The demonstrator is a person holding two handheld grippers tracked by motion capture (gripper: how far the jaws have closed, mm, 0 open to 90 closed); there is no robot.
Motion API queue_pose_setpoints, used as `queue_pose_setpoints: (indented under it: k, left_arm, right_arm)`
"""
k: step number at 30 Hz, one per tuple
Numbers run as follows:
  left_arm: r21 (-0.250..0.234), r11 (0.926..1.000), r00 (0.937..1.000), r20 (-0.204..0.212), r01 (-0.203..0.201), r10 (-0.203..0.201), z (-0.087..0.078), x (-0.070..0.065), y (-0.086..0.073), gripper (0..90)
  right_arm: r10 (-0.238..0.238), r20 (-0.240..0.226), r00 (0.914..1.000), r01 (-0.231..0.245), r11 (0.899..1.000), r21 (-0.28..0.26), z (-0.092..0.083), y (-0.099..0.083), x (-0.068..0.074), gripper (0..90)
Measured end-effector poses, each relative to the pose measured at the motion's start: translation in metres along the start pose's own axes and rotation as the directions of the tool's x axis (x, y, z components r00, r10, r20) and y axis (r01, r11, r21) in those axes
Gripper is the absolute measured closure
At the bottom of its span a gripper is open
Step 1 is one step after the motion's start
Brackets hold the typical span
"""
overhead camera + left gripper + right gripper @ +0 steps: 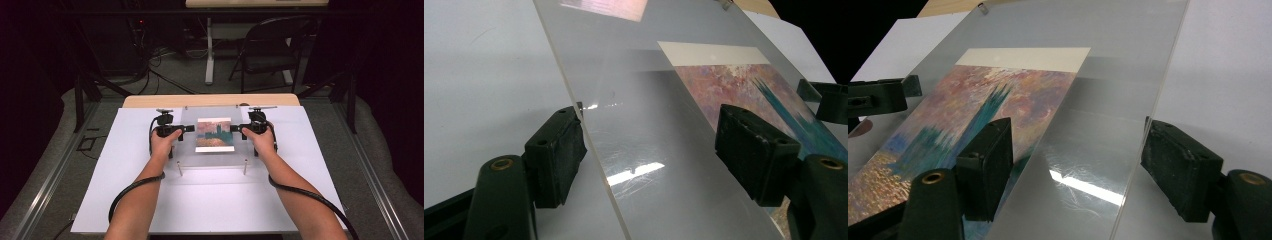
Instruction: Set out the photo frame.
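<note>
Acrylic sheet (pixel 212 137) over painted print (pixel 215 134); tongs astride edges.

Bare forearms; each black tool (pixel 186 128) (pixel 238 128) has 2 blocky jaws, brass-ringed holes, trailing black cable.

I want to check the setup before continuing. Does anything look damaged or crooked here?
The clear acrylic sheet shows fine scratches near both grippers. Otherwise nothing stands out: the painting print lies straight under it, not askew.
</note>
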State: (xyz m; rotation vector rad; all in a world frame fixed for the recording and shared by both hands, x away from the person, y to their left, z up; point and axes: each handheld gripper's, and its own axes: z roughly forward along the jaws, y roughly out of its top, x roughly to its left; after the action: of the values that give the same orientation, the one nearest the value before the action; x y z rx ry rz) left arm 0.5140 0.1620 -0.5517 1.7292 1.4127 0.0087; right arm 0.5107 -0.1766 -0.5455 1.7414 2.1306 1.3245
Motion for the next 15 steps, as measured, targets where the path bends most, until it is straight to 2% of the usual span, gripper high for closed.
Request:
queue_pose_setpoints:
  k: [12,15]
  left_arm:
    - [-0.004,1.0,1.0,0.008,0.0,0.0,-0.001,0.0004,0.0001,29.1]
    - [-0.01,0.9999,0.9999,0.011,-0.013,0.013,-0.0025,0.0003,0.001,29.3]
  right_arm:
    - [-0.005,0.0,1.0,0.005,1.0,0.002,-0.0016,-0.0002,0.0004,28.4]
    - [-0.018,-0.001,0.9998,0.018,1.0,-0.008,-0.0024,0.0001,0.0009,28.4]
